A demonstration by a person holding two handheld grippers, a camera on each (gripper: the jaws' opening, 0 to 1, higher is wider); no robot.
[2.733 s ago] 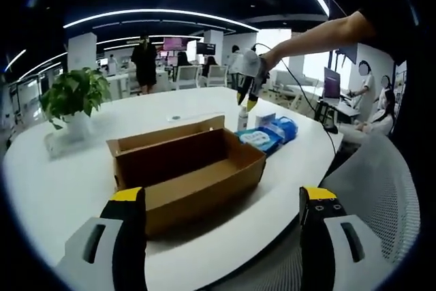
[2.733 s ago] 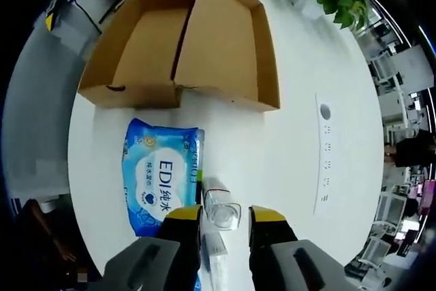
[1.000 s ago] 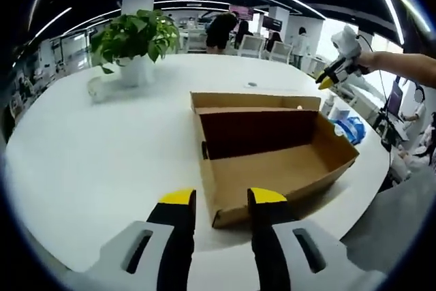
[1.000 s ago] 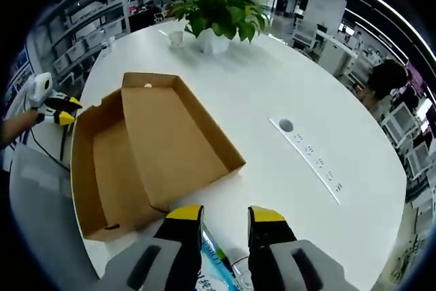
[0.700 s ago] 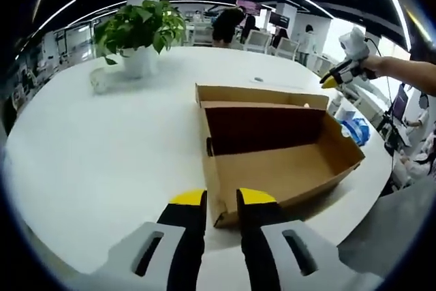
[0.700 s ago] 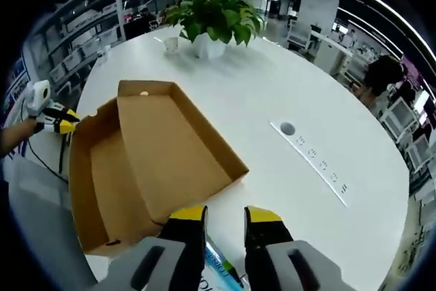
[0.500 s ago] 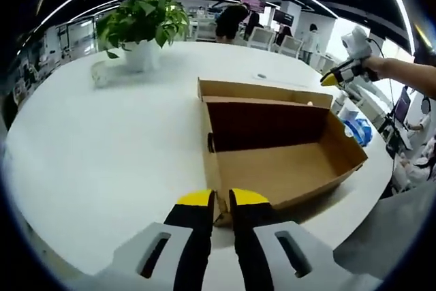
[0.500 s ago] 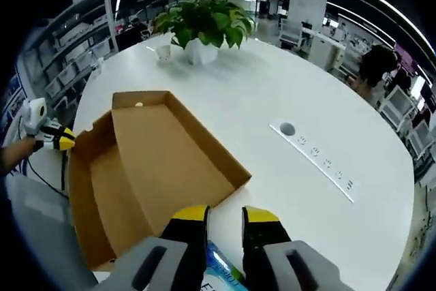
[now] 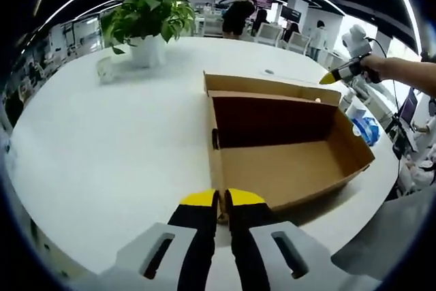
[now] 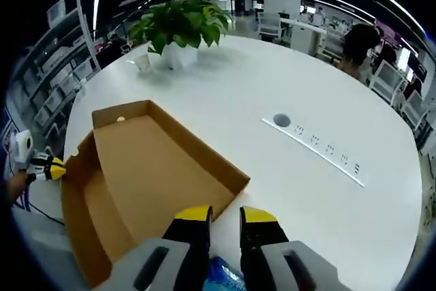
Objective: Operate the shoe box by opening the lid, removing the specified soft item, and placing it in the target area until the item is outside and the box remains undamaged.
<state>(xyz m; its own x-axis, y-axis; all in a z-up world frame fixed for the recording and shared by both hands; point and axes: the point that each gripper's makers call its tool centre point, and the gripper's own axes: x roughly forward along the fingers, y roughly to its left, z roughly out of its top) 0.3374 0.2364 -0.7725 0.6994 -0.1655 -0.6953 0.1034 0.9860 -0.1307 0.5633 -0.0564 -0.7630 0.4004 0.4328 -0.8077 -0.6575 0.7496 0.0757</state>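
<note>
The brown cardboard shoe box (image 9: pixel 286 161) lies open on the white table, its lid (image 9: pixel 272 88) folded back and its inside bare. My left gripper (image 9: pixel 222 200) is shut on the box's near corner wall. The box (image 10: pixel 157 168) also lies ahead of my right gripper (image 10: pixel 225 215), whose jaws are almost together with nothing between them, above the table. A blue wipes pack (image 10: pixel 221 267) peeks out under that gripper and lies beyond the box (image 9: pixel 364 129) in the left gripper view. A hand holds the right gripper (image 9: pixel 340 73) above the box's far end.
A potted plant (image 9: pixel 146 18) stands at the far side of the round white table (image 9: pixel 102 148). A white power strip (image 10: pixel 317 144) lies on the tabletop. The left gripper (image 10: pixel 44 166) appears at the box's far corner. People and desks fill the office behind.
My left gripper's jaws have closed from wide apart onto the box's near corner. My right gripper has lifted away from the small bottle and wipes pack, and its jaws have narrowed.
</note>
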